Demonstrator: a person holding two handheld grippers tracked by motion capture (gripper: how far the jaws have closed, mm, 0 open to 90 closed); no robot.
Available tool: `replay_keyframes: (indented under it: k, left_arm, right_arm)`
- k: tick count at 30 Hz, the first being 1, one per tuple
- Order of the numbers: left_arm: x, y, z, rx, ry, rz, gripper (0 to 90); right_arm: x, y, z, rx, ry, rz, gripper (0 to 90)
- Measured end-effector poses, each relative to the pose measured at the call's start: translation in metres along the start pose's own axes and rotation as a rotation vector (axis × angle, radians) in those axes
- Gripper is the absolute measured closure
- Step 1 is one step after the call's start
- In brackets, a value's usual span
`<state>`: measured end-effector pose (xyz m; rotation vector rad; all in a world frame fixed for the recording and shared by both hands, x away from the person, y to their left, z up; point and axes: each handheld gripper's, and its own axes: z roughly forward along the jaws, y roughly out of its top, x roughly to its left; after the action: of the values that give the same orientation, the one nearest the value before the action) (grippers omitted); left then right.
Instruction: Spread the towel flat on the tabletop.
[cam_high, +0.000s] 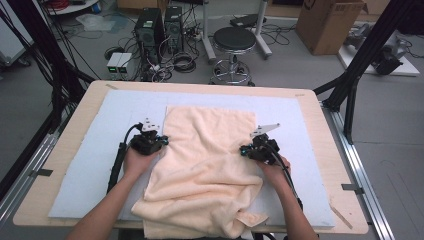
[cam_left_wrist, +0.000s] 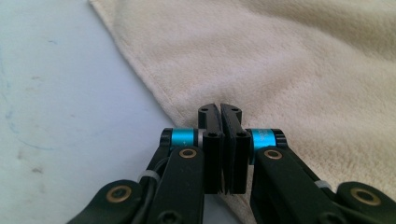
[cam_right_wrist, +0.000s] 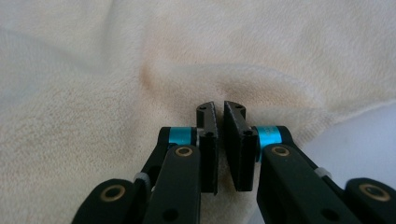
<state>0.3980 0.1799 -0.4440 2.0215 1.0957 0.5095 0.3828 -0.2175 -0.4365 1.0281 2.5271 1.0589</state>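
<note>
The cream terry towel (cam_high: 207, 170) lies rumpled on the pale blue mat (cam_high: 90, 165); left gripper (cam_high: 159, 142) and right gripper (cam_high: 246, 150) pinch its side edges, jaws together; thin grips could slip, dropping cloth when lifted

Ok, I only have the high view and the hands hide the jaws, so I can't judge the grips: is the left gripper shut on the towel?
Observer: The left gripper has its jaws shut flush, tips at the towel's side edge; I cannot confirm pinched cloth.
Operator: And the right?
Observer: The right gripper looks closed on cream cloth, which shows in the thin slit between its jaws.
Operator: Is the cloth flat there?
Observer: No, a raised fold runs across just ahead of its tips.
</note>
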Motion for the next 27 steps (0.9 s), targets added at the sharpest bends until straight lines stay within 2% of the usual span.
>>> replay_keyframes:
  k: [3, 5, 8, 10, 12, 15, 16, 18, 21, 23, 26, 27]
  left_arm:
    - [0.013, 0.007, 0.007, 0.012, 0.025, -0.021, 87.2]
    - [0.017, 0.012, 0.012, 0.014, 0.05, -0.01, 87.2]
    - [0.024, 0.02, 0.018, 0.026, 0.06, -0.022, 87.1]
    - [0.028, 0.02, 0.015, 0.003, 0.037, -0.052, 86.7]
    - [0.03, 0.019, 0.009, -0.009, 0.0, -0.057, 85.8]
    - [0.026, 0.018, -0.001, -0.05, -0.068, -0.05, 81.0]
    - [0.025, 0.018, -0.004, -0.046, -0.081, -0.031, 78.3]
    - [0.022, 0.016, -0.007, -0.046, -0.123, -0.017, 77.1]
    - [0.017, 0.013, -0.009, -0.002, -0.155, 0.017, 75.5]
    - [0.013, 0.009, -0.011, -0.022, -0.165, 0.026, 74.9]
    - [0.011, 0.005, -0.015, -0.03, -0.177, 0.025, 73.9]
    - [0.01, 0.003, -0.017, -0.038, -0.183, 0.024, 73.5]
  right_arm:
    - [-0.003, 0.013, 0.01, 0.001, -0.006, 0.002, 84.5]
    - [-0.005, 0.019, 0.016, 0.002, -0.014, 0.007, 84.5]
    - [-0.01, 0.023, 0.02, -0.006, -0.017, 0.021, 84.3]
    - [-0.012, 0.022, 0.019, -0.006, -0.006, 0.022, 83.5]
    - [-0.012, 0.021, 0.015, -0.006, 0.001, 0.021, 82.2]
    - [-0.011, 0.016, 0.006, 0.015, 0.031, 0.02, 81.4]
    - [-0.01, 0.013, 0.003, 0.025, 0.035, 0.014, 81.1]
    - [-0.009, 0.008, -0.002, 0.048, 0.051, 0.03, 76.4]
    - [-0.006, 0.005, -0.009, 0.021, 0.05, 0.033, 70.6]
    - [-0.003, 0.008, -0.014, -0.022, 0.024, 0.021, 68.8]
    - [0.0, 0.015, -0.017, -0.091, -0.042, -0.01, 68.0]
    - [-0.001, 0.017, -0.015, -0.101, -0.043, -0.012, 67.7]
